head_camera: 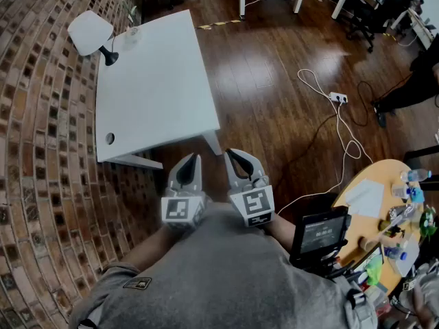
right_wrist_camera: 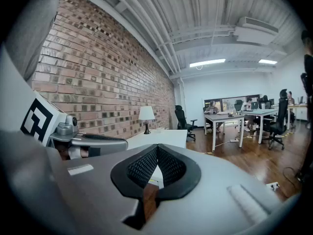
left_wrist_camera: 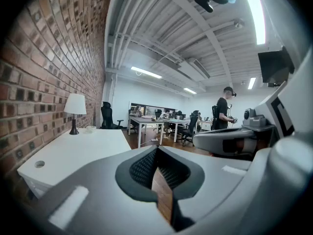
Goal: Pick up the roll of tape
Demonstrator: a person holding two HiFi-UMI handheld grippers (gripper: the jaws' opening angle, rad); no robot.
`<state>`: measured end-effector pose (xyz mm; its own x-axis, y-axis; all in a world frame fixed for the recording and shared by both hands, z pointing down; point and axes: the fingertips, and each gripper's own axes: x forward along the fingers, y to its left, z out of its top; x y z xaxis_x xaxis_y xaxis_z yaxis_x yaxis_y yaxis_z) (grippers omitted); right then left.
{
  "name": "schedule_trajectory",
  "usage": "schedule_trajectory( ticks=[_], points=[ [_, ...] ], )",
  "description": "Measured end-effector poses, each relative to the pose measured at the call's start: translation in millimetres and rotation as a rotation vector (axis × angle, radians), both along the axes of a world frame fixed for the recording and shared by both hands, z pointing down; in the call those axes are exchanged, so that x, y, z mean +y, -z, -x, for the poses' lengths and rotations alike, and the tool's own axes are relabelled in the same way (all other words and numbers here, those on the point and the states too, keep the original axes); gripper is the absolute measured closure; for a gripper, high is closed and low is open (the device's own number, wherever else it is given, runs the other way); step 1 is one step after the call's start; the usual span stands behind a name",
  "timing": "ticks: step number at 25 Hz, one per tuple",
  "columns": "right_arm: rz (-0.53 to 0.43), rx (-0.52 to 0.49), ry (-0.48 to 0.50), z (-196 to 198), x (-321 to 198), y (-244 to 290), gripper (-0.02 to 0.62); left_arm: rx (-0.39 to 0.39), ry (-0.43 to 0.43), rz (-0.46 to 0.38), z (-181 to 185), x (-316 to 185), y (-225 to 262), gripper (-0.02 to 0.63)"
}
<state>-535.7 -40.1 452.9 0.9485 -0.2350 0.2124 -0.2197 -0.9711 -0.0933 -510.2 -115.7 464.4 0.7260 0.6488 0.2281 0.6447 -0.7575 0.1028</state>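
Note:
A white table (head_camera: 154,88) stands by the brick wall ahead of me. At its far end, beside the lamp, sits a small pale round thing (head_camera: 130,34), possibly the roll of tape; in the left gripper view it shows as a low pale ring (left_wrist_camera: 90,129). My left gripper (head_camera: 190,164) and right gripper (head_camera: 236,160) are held side by side close to my body, short of the table's near edge and pointing at it. Both are shut with nothing between the jaws, as each gripper's own view shows: left gripper (left_wrist_camera: 157,153), right gripper (right_wrist_camera: 157,151).
A white lamp (head_camera: 92,33) stands on the table's far corner. White cable and a power strip (head_camera: 337,98) lie on the wood floor to the right. A round wooden table (head_camera: 384,211) with bottles and a screen (head_camera: 319,232) stand at my right. A person (left_wrist_camera: 224,109) stands further off.

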Motion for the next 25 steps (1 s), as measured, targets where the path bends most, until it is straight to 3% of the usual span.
schedule_trajectory(
  ticks=[15, 25],
  points=[
    [-0.020, -0.005, -0.039, -11.9, 77.5, -4.4, 0.584, -0.034, -0.016, -0.015, -20.2, 79.4, -3.5, 0.604],
    [-0.002, -0.016, -0.065, -85.1, 125.1, -8.0, 0.584, -0.043, -0.039, -0.012, -98.5, 131.1, -16.0, 0.604]
  ],
)
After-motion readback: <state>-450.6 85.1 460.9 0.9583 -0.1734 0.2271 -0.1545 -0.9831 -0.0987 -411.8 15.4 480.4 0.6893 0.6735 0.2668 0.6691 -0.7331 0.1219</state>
